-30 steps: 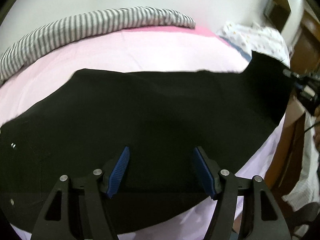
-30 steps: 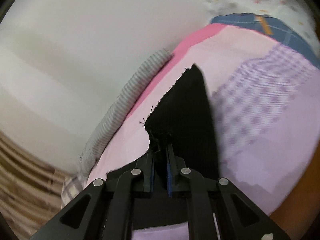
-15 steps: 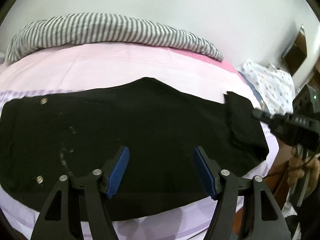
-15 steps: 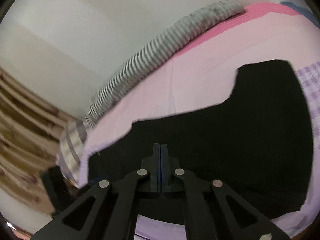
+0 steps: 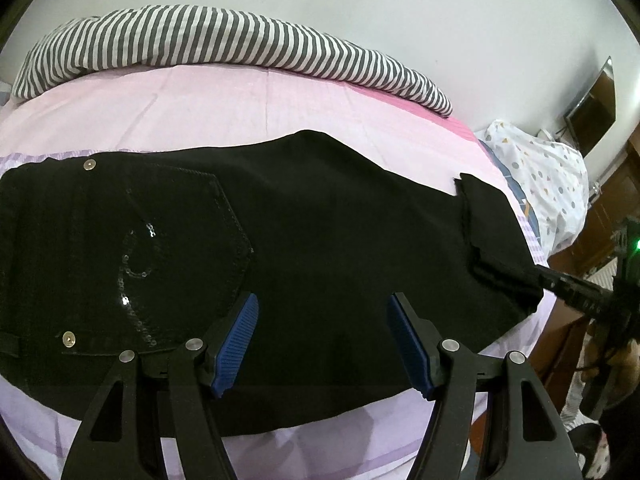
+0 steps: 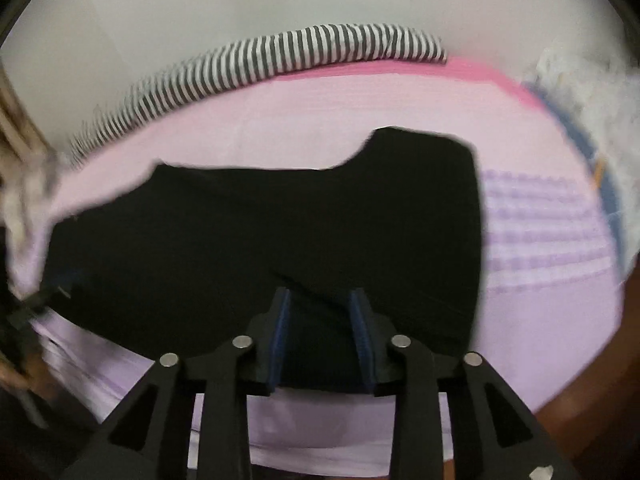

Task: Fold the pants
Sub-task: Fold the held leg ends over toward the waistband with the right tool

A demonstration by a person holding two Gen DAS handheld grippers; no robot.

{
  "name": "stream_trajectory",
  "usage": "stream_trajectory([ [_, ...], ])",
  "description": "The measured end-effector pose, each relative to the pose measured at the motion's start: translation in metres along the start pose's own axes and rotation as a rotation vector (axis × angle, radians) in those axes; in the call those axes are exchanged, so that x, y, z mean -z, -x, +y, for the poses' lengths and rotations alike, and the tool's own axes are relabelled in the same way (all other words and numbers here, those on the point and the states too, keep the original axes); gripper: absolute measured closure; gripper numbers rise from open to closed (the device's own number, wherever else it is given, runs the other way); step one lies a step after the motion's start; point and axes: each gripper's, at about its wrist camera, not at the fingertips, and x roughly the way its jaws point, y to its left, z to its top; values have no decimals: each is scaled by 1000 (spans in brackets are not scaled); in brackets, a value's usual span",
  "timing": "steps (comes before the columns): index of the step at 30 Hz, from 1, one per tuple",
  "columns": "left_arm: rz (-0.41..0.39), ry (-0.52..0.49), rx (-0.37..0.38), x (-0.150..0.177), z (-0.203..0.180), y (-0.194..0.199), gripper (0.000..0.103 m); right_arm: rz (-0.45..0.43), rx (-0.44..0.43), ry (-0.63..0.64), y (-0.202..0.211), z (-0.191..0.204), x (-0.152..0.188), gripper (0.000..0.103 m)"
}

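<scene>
Black sequin-pocketed pants (image 5: pixel 320 248) lie flat across the pink-lilac bedsheet (image 5: pixel 208 112), bare sheet beyond their far edge. Left gripper (image 5: pixel 322 344) gapes wide, empty. Right gripper (image 6: pixel 320 336), jaws just opening, straddles the blurred hem.

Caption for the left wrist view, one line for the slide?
Open left gripper over folded black pants on a pink bed.
</scene>
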Motion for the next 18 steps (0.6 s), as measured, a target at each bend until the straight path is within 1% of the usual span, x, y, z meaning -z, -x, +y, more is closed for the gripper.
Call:
stream_trajectory([
  [1,0,0,0,0,0,0,35,-5,73,84,-1,8,2,72],
  [3,3,0,-4,0,0,-2,35,3,152,230,-7,28,5,62],
  [5,2,2,-4,-1,0,-1,35,12,202,346,-17,48,13,62],
  [6,0,3,-4,-1,0,0,35,16,212,369,-20,52,14,66],
  [8,-4,6,-7,-1,2,2,35,10,262,437,-30,65,17,66],
  [12,-1,16,-20,0,7,2,35,-5,291,488,-44,77,16,66],
  [14,-2,18,-24,0,7,2,35,-14,305,472,-53,78,9,68],
  [15,-2,20,-25,-1,8,3,35,-16,304,452,-57,75,5,72],
  [16,-2,21,-27,-1,8,3,35,-18,292,436,-60,73,2,74],
  [17,-4,25,-28,-1,9,4,35,-26,282,416,-59,71,-1,79],
  [18,-6,26,-29,-1,10,4,35,-30,272,398,-60,68,-4,87],
])
